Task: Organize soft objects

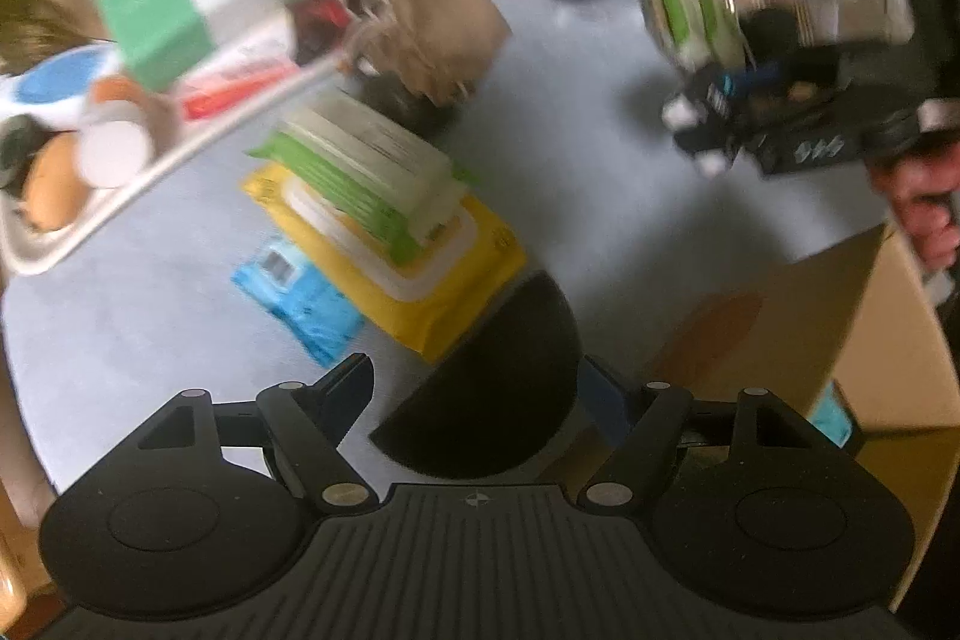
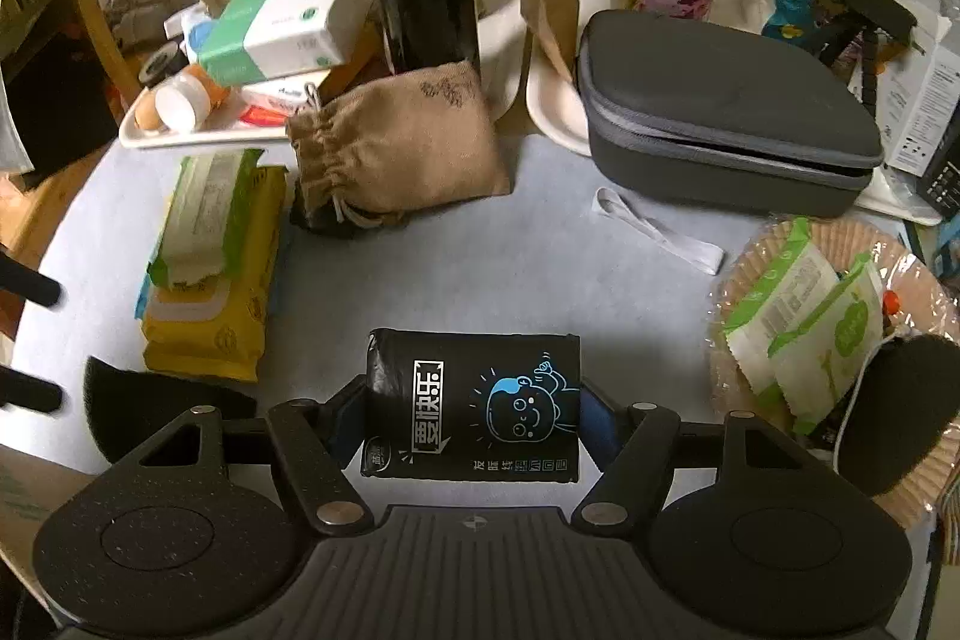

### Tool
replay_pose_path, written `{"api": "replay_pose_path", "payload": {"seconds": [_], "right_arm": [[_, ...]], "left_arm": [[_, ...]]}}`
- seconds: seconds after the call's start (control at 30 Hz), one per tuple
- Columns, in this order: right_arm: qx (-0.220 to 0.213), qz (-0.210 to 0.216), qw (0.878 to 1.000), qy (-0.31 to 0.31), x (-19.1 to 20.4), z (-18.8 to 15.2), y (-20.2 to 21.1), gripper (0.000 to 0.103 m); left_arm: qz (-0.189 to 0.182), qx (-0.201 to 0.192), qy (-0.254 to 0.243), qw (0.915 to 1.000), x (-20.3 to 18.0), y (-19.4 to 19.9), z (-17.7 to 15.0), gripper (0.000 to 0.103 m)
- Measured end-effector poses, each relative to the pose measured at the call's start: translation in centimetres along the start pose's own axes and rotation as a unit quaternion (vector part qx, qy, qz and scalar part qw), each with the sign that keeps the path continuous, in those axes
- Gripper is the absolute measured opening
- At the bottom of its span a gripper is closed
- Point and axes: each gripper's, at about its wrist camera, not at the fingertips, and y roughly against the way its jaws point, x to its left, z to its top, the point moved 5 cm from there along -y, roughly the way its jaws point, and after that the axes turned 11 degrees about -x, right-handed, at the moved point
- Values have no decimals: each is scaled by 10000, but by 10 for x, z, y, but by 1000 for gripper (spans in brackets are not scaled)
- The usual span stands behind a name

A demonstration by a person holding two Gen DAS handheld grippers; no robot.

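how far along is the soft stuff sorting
Done: green wipes pack stacked on yellow pack. In hand: right gripper holds the black tissue pack. Left: burlap pouch, black sponge; left gripper is open and empty.

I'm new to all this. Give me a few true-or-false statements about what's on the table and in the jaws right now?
1. The right gripper has a black tissue pack between its jaws. True.
2. The green wipes pack lies on the yellow wipes pack. True.
3. The left gripper grips the burlap pouch. False: its jaws are empty.
4. The grey zip case stands open. False: it is closed.
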Motion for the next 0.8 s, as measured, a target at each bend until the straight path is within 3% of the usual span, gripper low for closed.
{"api": "replay_pose_path", "payload": {"seconds": [0.13, 0.33, 0.43, 0.6, 0.63, 0.7, 0.8], "right_arm": [[-2, 219, 9995, -244, -4, -2, 5, 72], [-4, 222, 9994, -280, -6, -5, 6, 72], [-19, 231, 9992, -317, -7, -5, 7, 72], [-63, 237, 9991, -335, -9, -3, 9, 72], [-71, 233, 9991, -337, -9, -3, 9, 72], [-82, 230, 9991, -345, -9, -3, 11, 72], [-119, 214, 9989, -390, -12, -4, 13, 72]], "left_arm": [[-234, 559, -300, 9977, -8, -30, 0, 75], [-108, 1216, -523, 9911, -12, -66, -3, 82], [61, 1452, -691, 9870, -13, -78, -5, 82], [-130, 1625, -554, 9851, -14, -92, -6, 83], [-151, 1601, -583, 9853, -15, -93, -6, 82], [-276, 1554, -667, 9852, -16, -93, -7, 66], [-257, 1428, -727, 9867, -16, -87, -6, 61]]}}
